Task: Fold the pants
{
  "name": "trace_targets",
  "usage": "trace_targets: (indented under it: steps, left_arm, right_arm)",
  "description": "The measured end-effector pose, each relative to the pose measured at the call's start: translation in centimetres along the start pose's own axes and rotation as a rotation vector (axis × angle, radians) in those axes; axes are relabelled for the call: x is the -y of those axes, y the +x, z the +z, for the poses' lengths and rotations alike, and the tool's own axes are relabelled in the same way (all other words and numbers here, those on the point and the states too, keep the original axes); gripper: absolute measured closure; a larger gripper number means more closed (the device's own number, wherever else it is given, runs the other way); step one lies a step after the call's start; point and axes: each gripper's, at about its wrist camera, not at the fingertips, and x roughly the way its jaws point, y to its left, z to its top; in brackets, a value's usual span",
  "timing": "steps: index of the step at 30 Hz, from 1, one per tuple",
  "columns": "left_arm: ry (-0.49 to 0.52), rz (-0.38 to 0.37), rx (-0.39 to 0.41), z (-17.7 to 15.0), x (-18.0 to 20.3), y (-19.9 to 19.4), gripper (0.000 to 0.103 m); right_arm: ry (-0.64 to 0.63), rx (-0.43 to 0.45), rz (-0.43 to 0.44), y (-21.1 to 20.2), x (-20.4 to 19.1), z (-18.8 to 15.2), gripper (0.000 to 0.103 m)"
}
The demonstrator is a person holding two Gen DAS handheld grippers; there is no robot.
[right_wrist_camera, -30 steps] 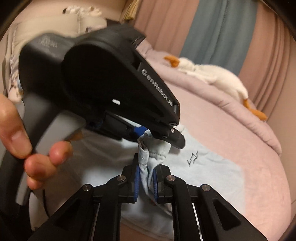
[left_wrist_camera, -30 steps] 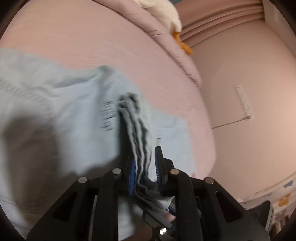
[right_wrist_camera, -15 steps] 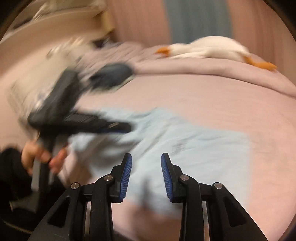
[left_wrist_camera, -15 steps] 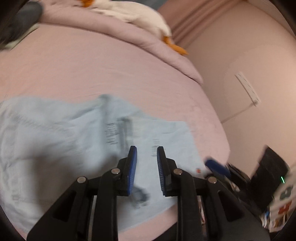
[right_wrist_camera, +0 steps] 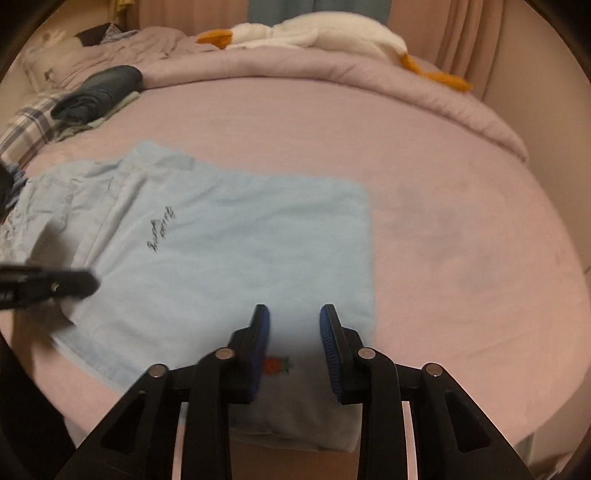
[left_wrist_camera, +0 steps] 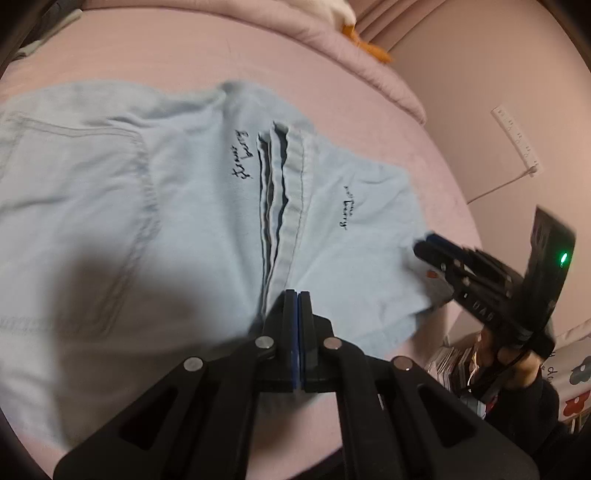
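On the pink bed (right_wrist_camera: 443, 229), the light blue pants (right_wrist_camera: 236, 258) are seen lying folded over, with the stacked hem edges (left_wrist_camera: 280, 192) laid across the upper layer. A second ago those hems were pinched between both grippers and held raised; they have since been let go and set down, so one fold is judged complete and a further fold or a smoothing of the cloth probably remains.

The left gripper (left_wrist_camera: 297, 295) is now shut tight, pad against pad, with nothing caught between them; its tip is placed at the near end of the hem stack, though contact with the cloth cannot be made out. The right gripper (right_wrist_camera: 294, 321) is held with its jaws apart over the near edge of the pants, and no cloth is pressed by its pads.

By count: one pair of pants, two grippers, two lines of dark script on the cloth in the left wrist view, one small red embroidered mark (right_wrist_camera: 277, 364), one white plush goose (right_wrist_camera: 325, 33) on the rolled quilt behind, and one pile of dark clothes (right_wrist_camera: 99, 92) at the far left.
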Motion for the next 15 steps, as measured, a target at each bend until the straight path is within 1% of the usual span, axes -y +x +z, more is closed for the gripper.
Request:
trace_targets:
  steps: [2,4,5,6,7,8,10,11,12,13,15]
  left_arm:
    - [0.004,0.003,0.003,-0.1,0.1,0.0,0.100]
    - [-0.016,-0.011,-0.002,0.0,-0.1,0.3,0.100]
    - [-0.023,-0.018,-0.002,0.1,-0.2,0.4,0.100]
    - [-0.027,-0.025,-0.003,0.1,-0.2,0.5,0.100]
    - [-0.032,-0.034,-0.002,0.1,-0.1,0.5,0.100]
    - [-0.034,-0.036,-0.002,0.1,0.0,0.6,0.100]
    - [-0.035,-0.036,0.001,0.2,0.2,0.5,0.100]
    - [-0.031,-0.033,0.004,0.3,0.6,0.5,0.100]
    - [-0.026,-0.030,0.007,0.4,1.0,0.5,0.100]
    - [-0.028,-0.036,0.005,0.4,0.9,0.5,0.100]
    - [-0.035,-0.050,-0.003,0.4,0.7,0.5,0.100]
  right_arm:
    - [-0.024,0.048,0.104,-0.2,-1.7,1.1,0.073]
    - [-0.052,0.061,0.228,0.3,-3.8,2.9,0.073]
    - [-0.084,0.060,0.277,1.2,-5.2,4.0,0.073]
    - [-0.109,0.059,0.283,1.7,-6.4,4.3,0.073]
    - [-0.158,0.041,0.284,3.2,-8.1,5.3,0.074]
    - [-0.176,0.025,0.286,3.7,-9.2,5.3,0.083]
    - [-0.203,-0.023,0.301,5.9,-11.3,6.7,0.089]
    - [-0.215,-0.021,0.288,6.0,-12.5,6.7,0.089]
    - [-0.209,-0.019,0.287,6.3,-12.9,7.2,0.089]
    - [-0.192,-0.032,0.289,6.6,-13.0,7.8,0.089]
    - [-0.191,-0.034,0.298,6.7,-12.7,7.9,0.089]
